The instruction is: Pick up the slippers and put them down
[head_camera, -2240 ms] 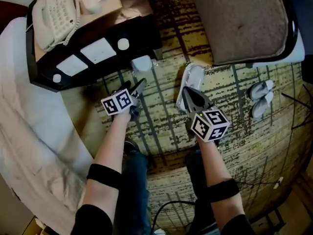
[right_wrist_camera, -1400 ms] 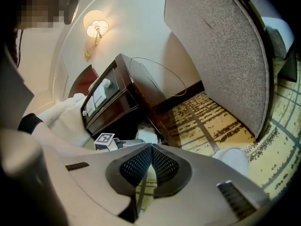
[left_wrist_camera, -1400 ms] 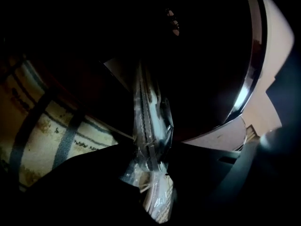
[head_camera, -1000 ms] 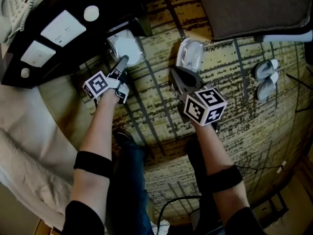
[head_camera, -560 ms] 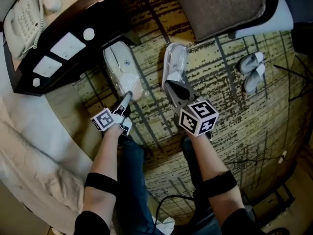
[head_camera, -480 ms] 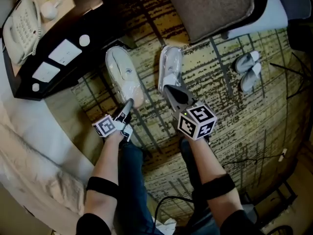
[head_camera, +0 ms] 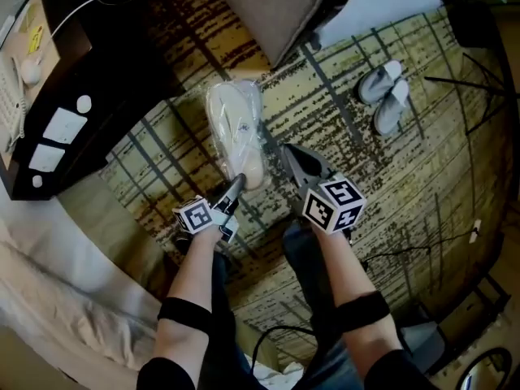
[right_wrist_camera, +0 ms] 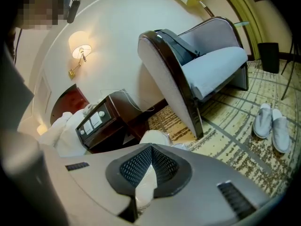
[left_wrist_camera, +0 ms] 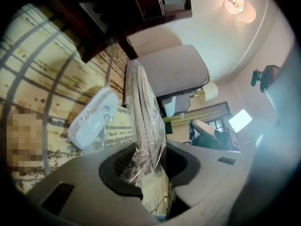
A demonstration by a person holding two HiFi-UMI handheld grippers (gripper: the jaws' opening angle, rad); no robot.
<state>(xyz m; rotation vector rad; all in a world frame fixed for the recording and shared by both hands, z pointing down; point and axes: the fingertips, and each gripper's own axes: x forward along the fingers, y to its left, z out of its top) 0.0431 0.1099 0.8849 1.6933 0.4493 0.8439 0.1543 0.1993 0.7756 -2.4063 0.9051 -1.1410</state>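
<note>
Left gripper [head_camera: 236, 184]: jaws clamped on the near end of a cream slipper sealed in clear plastic wrap [head_camera: 236, 128], which stretches away from it over the yellow, dark-lined carpet [head_camera: 406, 185]. Right gripper [head_camera: 288, 150]: just beside that slipper, jaws closed together; whether they pinch any wrap cannot be told. A second wrapped white slipper [left_wrist_camera: 91, 121] shows beside the first in the left gripper view. An unwrapped pair of white slippers [head_camera: 386, 96] lies well apart.

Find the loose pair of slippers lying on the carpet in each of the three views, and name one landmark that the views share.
Head view: the loose pair of slippers lies upper right, on the carpet to the right of the armchair.
Left gripper view: not in it.
Right gripper view: far right at mid height, on the carpet in front of the armchair.
Shared landmark: the armchair, also top centre in the left gripper view and upper right in the right gripper view.
</note>
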